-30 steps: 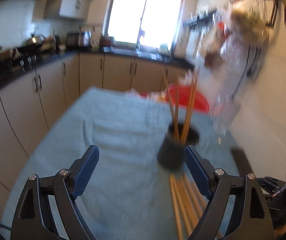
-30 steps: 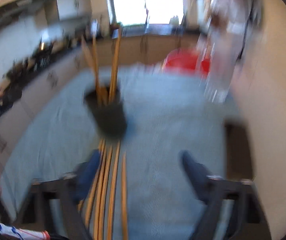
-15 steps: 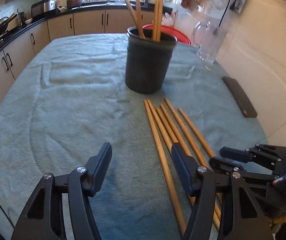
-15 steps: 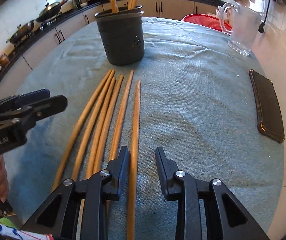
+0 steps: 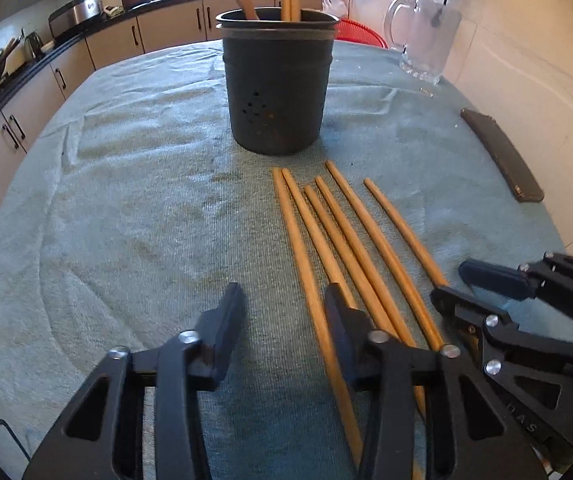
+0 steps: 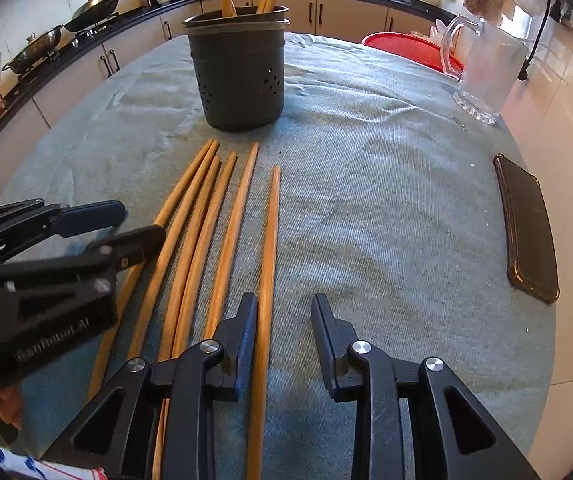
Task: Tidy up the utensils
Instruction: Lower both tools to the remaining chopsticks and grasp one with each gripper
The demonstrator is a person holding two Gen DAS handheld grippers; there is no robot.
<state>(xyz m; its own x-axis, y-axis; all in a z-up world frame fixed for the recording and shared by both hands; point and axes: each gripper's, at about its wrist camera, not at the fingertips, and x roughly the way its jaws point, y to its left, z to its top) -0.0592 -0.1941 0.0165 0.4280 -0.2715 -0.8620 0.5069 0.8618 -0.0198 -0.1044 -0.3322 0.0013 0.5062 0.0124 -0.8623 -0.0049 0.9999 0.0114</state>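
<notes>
Left gripper (image 5: 284, 306): jaws parted, gripping nothing, straddling the leftmost of six wooden chopsticks (image 5: 346, 236) lying side by side on the teal cloth (image 5: 126, 220). Right gripper (image 6: 284, 314): jaws parted, empty — rightmost chopstick (image 6: 267, 264) between them. Dark utensil holder (image 5: 276, 84) upright just beyond the tips — more chopsticks standing inside.

The left gripper (image 5: 284, 312) sits low near the front edge of the table with its jaws parted. The right gripper (image 6: 284, 322) is just beside it, level with it, jaws also apart and gripping nothing.
</notes>
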